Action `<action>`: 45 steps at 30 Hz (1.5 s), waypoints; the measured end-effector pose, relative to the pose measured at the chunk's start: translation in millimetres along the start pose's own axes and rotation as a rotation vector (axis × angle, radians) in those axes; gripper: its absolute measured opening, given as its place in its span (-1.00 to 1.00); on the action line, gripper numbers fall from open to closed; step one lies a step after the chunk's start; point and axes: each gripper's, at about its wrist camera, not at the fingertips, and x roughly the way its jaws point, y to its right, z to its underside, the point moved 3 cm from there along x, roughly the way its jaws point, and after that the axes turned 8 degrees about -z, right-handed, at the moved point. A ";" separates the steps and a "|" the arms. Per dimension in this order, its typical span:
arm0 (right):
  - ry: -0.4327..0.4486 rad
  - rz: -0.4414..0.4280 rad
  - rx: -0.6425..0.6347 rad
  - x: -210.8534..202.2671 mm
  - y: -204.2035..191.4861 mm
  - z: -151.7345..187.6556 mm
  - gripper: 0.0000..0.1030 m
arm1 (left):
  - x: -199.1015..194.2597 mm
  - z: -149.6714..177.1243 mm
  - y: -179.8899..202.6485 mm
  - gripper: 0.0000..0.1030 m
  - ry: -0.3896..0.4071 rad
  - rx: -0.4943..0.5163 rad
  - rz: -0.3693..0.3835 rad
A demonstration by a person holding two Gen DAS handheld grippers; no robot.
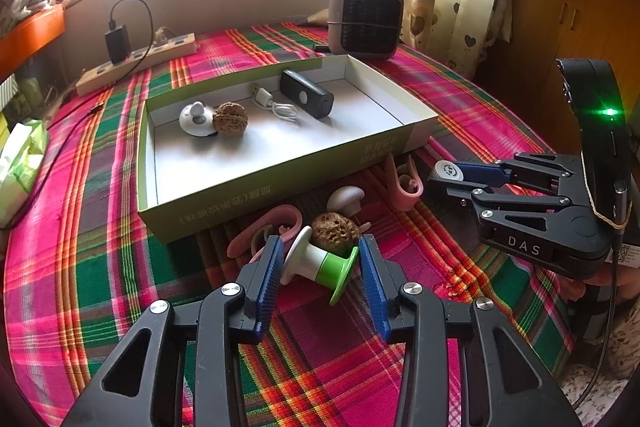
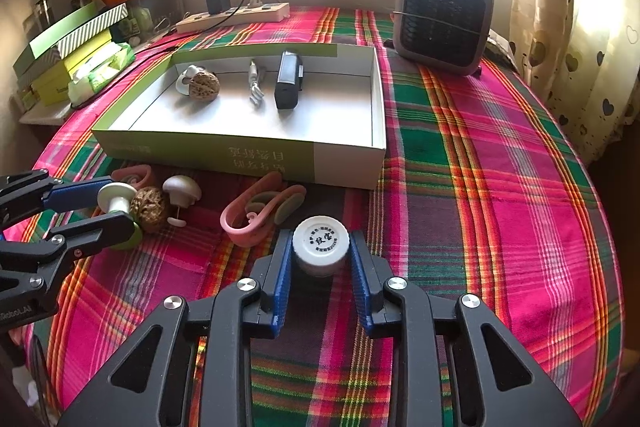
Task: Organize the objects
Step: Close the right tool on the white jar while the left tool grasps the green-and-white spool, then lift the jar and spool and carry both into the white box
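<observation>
- The left gripper [image 1: 319, 269] has its jaws spread around a white-and-green spool [image 1: 320, 263] lying on its side on the plaid cloth [image 1: 460, 99] of the bench, just in front of the box [image 1: 280, 183]; the blue pads sit beside its two flanged ends, and whether they are already pressing I cannot tell.
- The spool looks like hard, light plastic: stiff, smooth, and prone to roll. Pressing on the flat flange faces, as the jaws are lined up now, seems the surest hold; the narrow waist would be a fallback.
- A walnut [image 1: 334, 229] touches the spool from behind and may get nudged when it lifts.
- The right gripper [image 2: 320, 259] has its jaws closed on a small white jar [image 2: 320, 251] with a printed lid, standing upright on the cloth, well short of the box.
- The jar is probably rigid and light, with slick round sides; a hold across the body below the ribbed lid edge should keep it from twisting.
- Pink clips [image 2: 256, 215] and a mushroom-shaped piece [image 2: 182, 191] lie loose between the grippers and the box.
</observation>
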 end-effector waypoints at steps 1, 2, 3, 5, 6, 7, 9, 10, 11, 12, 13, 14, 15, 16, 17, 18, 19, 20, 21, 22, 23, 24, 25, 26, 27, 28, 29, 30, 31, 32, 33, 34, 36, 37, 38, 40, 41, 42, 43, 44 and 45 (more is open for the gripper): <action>0.001 0.000 0.000 -0.3 0.0 -0.2 -0.44 | -0.3 -0.3 0.0 -0.28 0.001 -0.001 0.001; 0.001 -0.001 0.000 -0.5 0.1 -0.3 -0.44 | -0.5 -0.7 -0.1 -0.28 0.003 -0.001 0.000; 0.002 -0.002 0.001 -1.0 -0.1 -0.3 -0.44 | -0.9 -1.2 0.0 -0.28 0.004 -0.001 0.001; 0.005 -0.002 0.001 -1.9 0.2 -0.7 -0.44 | -2.1 -2.3 -0.1 -0.28 0.007 -0.004 0.001; 0.006 -0.002 0.001 -2.4 -0.1 -1.0 -0.44 | -3.0 -2.7 -0.1 -0.28 0.010 -0.006 0.003; 0.008 -0.004 0.002 -3.0 -0.3 -1.3 -0.44 | -4.2 -3.3 0.0 -0.28 0.013 -0.006 0.006; 0.011 -0.010 0.004 -4.5 -0.2 -1.9 -0.44 | -6.4 -4.3 0.2 -0.28 0.019 -0.007 0.008; 0.013 -0.011 0.004 -5.2 -0.3 -2.2 -0.44 | -7.2 -5.2 -0.1 -0.28 0.021 -0.009 0.011; 0.014 -0.012 0.003 -5.8 -0.3 -2.5 -0.44 | -7.8 -5.9 -0.3 -0.28 0.023 -0.011 0.013; 0.015 -0.012 0.003 -6.3 -0.4 -2.8 -0.44 | -8.3 -6.6 -0.4 -0.28 0.024 -0.012 0.016; 0.017 -0.012 0.003 -6.7 -0.2 -3.1 -0.44 | -8.7 -7.2 -0.6 -0.28 0.025 -0.013 0.017; 0.018 -0.015 0.003 -7.6 -0.1 -3.5 -0.44 | -9.2 -7.5 -0.6 -0.28 0.028 -0.013 0.015; 0.020 -0.017 0.002 -8.2 -0.3 -3.7 -0.44 | -9.5 -8.0 -0.6 -0.28 0.029 -0.013 0.015; 0.021 -0.017 0.002 -8.8 -0.5 -3.9 -0.44 | -9.8 -8.3 -1.0 -0.28 0.030 -0.015 0.016; 0.024 -0.018 0.003 -9.7 -0.5 -4.3 -0.44 | -10.2 -8.7 -1.4 -0.28 0.031 -0.019 0.019; 0.026 -0.020 0.002 -10.6 -0.6 -5.0 -0.44 | -10.4 -9.2 -2.1 -0.28 0.032 -0.024 0.022; 0.028 -0.020 0.001 -11.5 -0.4 -5.5 -0.44 | -11.0 -10.1 -3.1 -0.28 0.034 -0.029 0.020; 0.032 -0.020 0.002 -12.5 0.0 -6.3 -0.44 | -11.9 -10.8 -3.8 -0.28 0.039 -0.030 0.018; 0.036 -0.022 0.004 -13.8 0.5 -7.6 -0.44 | -13.1 -11.8 -4.2 -0.28 0.044 -0.031 0.017; 0.039 -0.023 0.005 -15.1 1.0 -8.6 -0.44 | -14.9 -13.6 -5.4 -0.28 0.054 -0.033 0.014; 0.044 -0.022 0.005 -16.5 1.5 -10.0 -0.44 | -16.5 -15.0 -6.0 -0.28 0.062 -0.033 0.013; 0.048 -0.021 0.006 -17.8 2.0 -11.2 -0.44 | -17.6 -16.5 -6.7 -0.28 0.067 -0.031 0.014; 0.052 -0.023 0.007 -18.9 2.5 -12.4 -0.44 | -18.2 -18.3 -7.6 -0.28 0.070 -0.032 0.010; 0.056 -0.027 0.008 -20.1 2.9 -13.4 -0.44 | -18.4 -19.9 -8.6 -0.28 0.072 -0.032 0.005; 0.059 -0.029 0.006 -21.0 3.2 -15.3 -0.44 | -18.4 -21.5 -9.5 -0.28 0.074 -0.031 0.003; 0.063 -0.028 0.004 -21.8 3.3 -16.9 -0.44 | -18.4 -23.1 -11.0 -0.28 0.076 -0.034 0.001; 0.066 -0.029 0.003 -22.0 3.2 -18.2 -0.44 | -18.6 -24.1 -11.9 -0.28 0.076 -0.037 0.000; 0.067 -0.030 0.001 -22.1 3.3 -20.2 -0.44 | -18.8 -25.4 -12.5 -0.28 0.078 -0.037 0.001; 0.068 -0.029 0.001 -21.8 3.3 -21.9 -0.44 | -18.8 -27.1 -13.4 -0.28 0.081 -0.039 0.001; 0.070 -0.030 0.000 -21.5 3.6 -24.2 -0.44 | -18.8 -28.5 -14.3 -0.28 0.082 -0.041 0.002; 0.070 -0.030 -0.001 -21.1 3.9 -26.5 -0.44 | -18.9 -30.0 -15.5 -0.28 0.084 -0.042 -0.001; 0.072 -0.030 -0.003 -20.9 4.1 -28.0 -0.44 | -19.0 -31.1 -16.4 -0.28 0.087 -0.043 -0.003; 0.077 -0.033 -0.007 -20.8 3.5 -32.2 -0.44 | -18.4 -34.0 -18.7 -0.28 0.088 -0.046 -0.006; 0.078 -0.035 -0.008 -20.5 3.6 -33.6 -0.44 | -18.1 -35.2 -19.5 -0.28 0.088 -0.047 -0.005; 0.078 -0.035 -0.009 -19.8 3.5 -35.6 -0.44 | -17.6 -36.5 -20.5 -0.28 0.087 -0.048 -0.006; 0.079 -0.038 -0.014 -17.9 2.9 -40.4 -0.44 | -16.3 -39.3 -22.4 -0.28 0.088 -0.050 -0.007; 0.079 -0.037 -0.017 -16.7 2.9 -43.3 -0.44 | -15.4 -40.7 -23.6 -0.28 0.088 -0.052 -0.008; 0.080 -0.037 -0.020 -15.9 2.8 -45.4 -0.44 | -14.5 -41.8 -24.8 -0.28 0.087 -0.055 -0.010; 0.081 -0.037 -0.022 -14.3 3.3 -49.0 -0.44 | -12.9 -43.5 -27.1 -0.28 0.086 -0.060 -0.011; 0.082 -0.036 -0.021 -12.9 3.8 -51.6 -0.44 | -11.5 -44.8 -28.9 -0.28 0.085 -0.066 -0.011; 0.083 -0.035 -0.021 -11.5 4.4 -54.9 -0.44 | -9.8 -46.1 -31.2 -0.28 0.081 -0.073 -0.014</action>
